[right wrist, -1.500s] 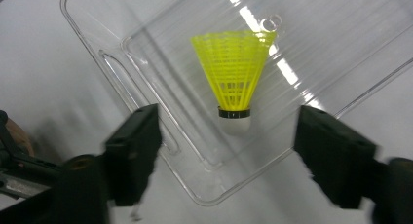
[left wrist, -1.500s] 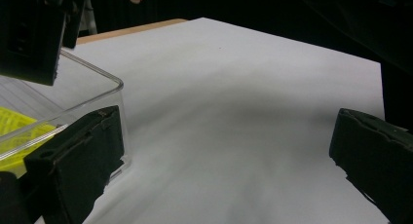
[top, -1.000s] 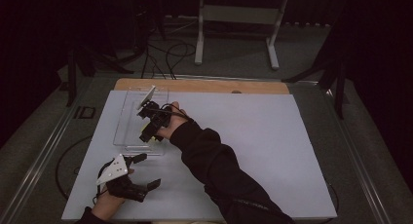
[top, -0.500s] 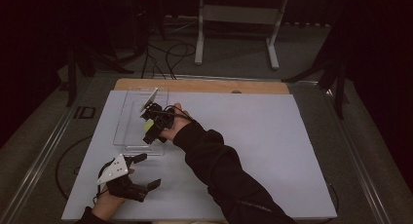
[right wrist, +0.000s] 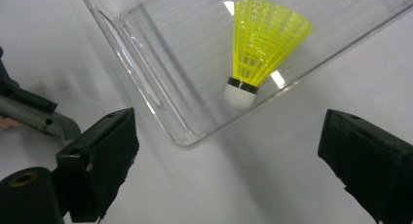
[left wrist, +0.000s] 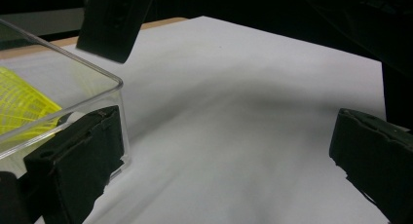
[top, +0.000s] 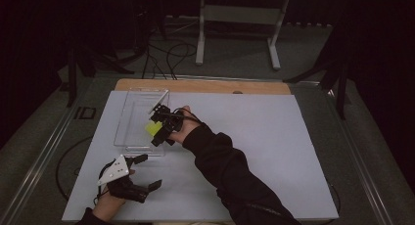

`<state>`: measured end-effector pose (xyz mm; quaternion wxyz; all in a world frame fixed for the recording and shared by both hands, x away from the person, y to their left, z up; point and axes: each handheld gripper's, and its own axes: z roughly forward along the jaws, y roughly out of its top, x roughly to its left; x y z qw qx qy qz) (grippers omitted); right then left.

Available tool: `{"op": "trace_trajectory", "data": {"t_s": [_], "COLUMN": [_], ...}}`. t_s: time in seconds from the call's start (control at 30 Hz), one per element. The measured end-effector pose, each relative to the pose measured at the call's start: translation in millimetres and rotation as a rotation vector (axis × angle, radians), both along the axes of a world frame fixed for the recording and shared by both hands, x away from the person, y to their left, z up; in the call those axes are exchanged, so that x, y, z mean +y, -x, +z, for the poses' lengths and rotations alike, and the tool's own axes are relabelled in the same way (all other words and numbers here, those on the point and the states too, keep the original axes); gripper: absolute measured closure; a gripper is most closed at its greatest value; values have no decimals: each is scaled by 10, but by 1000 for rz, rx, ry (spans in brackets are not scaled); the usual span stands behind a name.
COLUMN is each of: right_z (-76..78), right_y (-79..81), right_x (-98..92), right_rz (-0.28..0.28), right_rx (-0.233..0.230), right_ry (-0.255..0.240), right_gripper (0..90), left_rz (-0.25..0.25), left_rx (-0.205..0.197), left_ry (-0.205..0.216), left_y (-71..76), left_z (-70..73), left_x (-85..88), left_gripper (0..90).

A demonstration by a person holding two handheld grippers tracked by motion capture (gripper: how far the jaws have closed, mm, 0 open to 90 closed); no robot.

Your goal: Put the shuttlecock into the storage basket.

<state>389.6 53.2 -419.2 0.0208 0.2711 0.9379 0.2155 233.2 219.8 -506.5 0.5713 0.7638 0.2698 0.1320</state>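
The yellow shuttlecock (right wrist: 263,44) lies inside the clear tray (top: 128,118), at ten o'clock on the worktop (top: 274,151). The right hand-held gripper (top: 159,128) hovers above it, released. Feather-light, with a flimsy skirt; better pinched gently at the cork.

Birdie (right wrist: 263,48): bright yellow, with a net skirt, a black ring and a round white tip.
Pose: it lies on its side, white tip toward the box's near corner.
Place: inside the clear box (right wrist: 160,107).
Box: see-through plastic, long, open on top, lying flat on the white desk (top: 254,137).
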Motion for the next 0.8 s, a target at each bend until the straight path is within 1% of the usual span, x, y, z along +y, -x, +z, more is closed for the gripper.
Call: {"op": "trace_trajectory", "data": {"t_s": [0.07,0.3,0.33,0.37,0.43,0.57,0.7,0.8], "right_z": [6,29,30,24,11,-44,-95,-127], "right_y": [10,35,36,36,39,35,34,36], "right_x": [-43,-217,-242,-273,-317,-422,-523,-582], "right_rz": [-3,-28,-33,-32,-34,-42,-54,-50], "right_rx": [-6,-13,-17,-9,-16,-10,-20,-12], "right_ry": [-5,-39,-36,-39,-39,-38,-45,-46], "right_gripper": [74,74,74,74,74,74,74,74], "left_rz": [1,0,1,1,1,2,2,2], "left_rx": [-1,-1,-1,-1,-1,0,1,2], "left_ry": [5,-3,-2,-3,-3,-4,-1,-1], "left_y": [1,-1,-1,-1,0,-1,-2,0], "left_z": [3,1,1,1,1,0,-1,0], "left_x": [3,3,2,1,2,0,-3,-3], "left_gripper": [0,0,0,0,0,0,0,0]}}
